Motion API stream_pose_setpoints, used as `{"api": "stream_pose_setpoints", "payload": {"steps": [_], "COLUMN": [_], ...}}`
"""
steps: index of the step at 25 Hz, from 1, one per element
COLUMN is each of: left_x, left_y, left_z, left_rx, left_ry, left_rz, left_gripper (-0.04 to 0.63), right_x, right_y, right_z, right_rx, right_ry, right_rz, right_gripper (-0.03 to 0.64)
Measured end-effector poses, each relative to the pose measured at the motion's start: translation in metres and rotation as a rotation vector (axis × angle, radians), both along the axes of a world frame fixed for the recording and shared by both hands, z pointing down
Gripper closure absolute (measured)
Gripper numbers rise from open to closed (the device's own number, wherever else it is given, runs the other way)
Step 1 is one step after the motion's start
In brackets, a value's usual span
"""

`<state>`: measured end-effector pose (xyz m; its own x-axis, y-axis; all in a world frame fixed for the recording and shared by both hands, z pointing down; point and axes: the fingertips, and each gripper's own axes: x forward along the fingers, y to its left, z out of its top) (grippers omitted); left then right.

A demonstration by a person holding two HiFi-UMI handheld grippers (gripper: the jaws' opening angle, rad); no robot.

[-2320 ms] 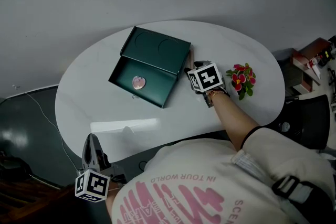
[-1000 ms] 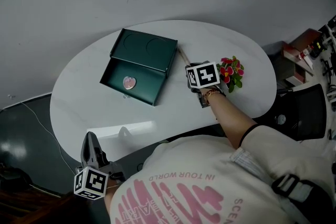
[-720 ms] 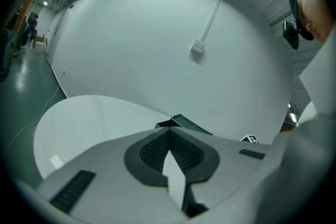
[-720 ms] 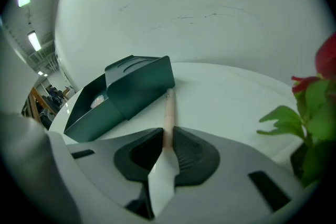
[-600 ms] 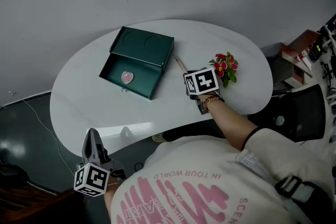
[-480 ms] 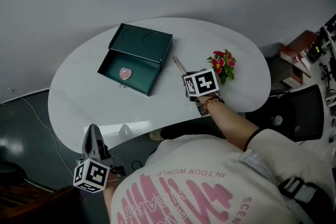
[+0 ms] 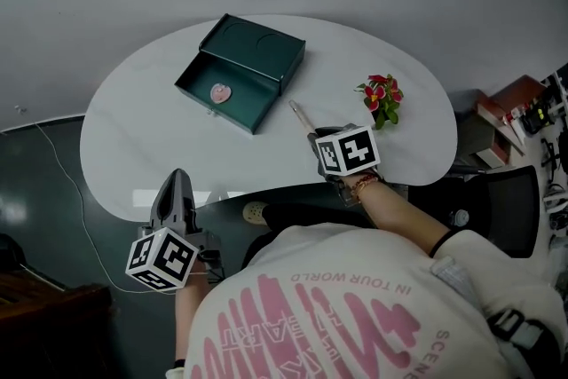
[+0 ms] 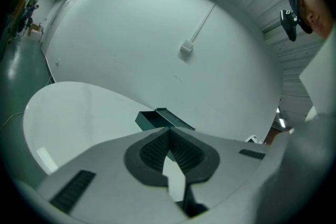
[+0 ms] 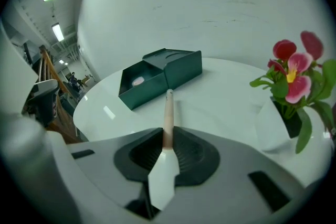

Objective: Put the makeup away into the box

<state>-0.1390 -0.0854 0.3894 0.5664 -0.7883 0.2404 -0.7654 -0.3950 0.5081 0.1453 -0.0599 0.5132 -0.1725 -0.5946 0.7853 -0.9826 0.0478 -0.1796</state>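
Note:
An open dark green box (image 7: 251, 59) stands at the back left of the white oval table (image 7: 160, 164). A pink heart-shaped compact (image 7: 217, 91) lies inside it. My right gripper (image 7: 317, 138) hovers near the table's front edge, shut on a slim beige makeup stick (image 7: 298, 114) that points toward the box. In the right gripper view the stick (image 9: 168, 112) juts out between the pads, with the box (image 9: 173, 72) well beyond it. My left gripper (image 7: 175, 191) is shut and holds nothing, low at the table's front left edge. In the left gripper view the box (image 8: 156, 118) shows just above the meeting fingertips (image 8: 157, 145).
A small pot of red and pink flowers (image 7: 382, 97) stands right of the stick, close to my right gripper; it also fills the right side of the right gripper view as the flowers (image 9: 294, 73). A dark floor, a cable and cluttered shelves surround the table.
My right gripper has drawn back from the box toward the table's front edge, the stick still in it. My left gripper has come up to the table's front left edge.

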Motion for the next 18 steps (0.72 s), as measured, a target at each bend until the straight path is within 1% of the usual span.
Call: {"api": "stream_pose_setpoints", "payload": {"steps": [3, 5, 11, 15, 18], "left_x": [0.001, 0.001, 0.0, -0.003, -0.002], "left_y": [0.011, 0.017, 0.027, 0.022, 0.014], "left_z": [0.003, 0.006, 0.007, 0.004, 0.004], "left_rx": [-0.008, -0.015, -0.018, -0.006, -0.015], "left_ry": [0.003, 0.003, -0.009, -0.011, -0.009], "left_rz": [-0.005, -0.012, -0.03, -0.075, -0.114], "left_gripper": [0.594, 0.594, 0.594, 0.594, 0.594], "right_x": [-0.011, -0.015, -0.019, -0.029, -0.038], "right_y": [0.003, 0.001, -0.018, -0.043, -0.061], "right_z": [-0.015, -0.027, -0.063, -0.078, -0.088], "right_rx": [0.033, 0.062, 0.166, 0.199, 0.207], "right_ry": [-0.025, -0.025, -0.038, -0.027, -0.037], "right_rz": [-0.027, -0.043, -0.089, -0.162, -0.216], "right_gripper": [0.558, 0.558, 0.558, 0.558, 0.558]}}
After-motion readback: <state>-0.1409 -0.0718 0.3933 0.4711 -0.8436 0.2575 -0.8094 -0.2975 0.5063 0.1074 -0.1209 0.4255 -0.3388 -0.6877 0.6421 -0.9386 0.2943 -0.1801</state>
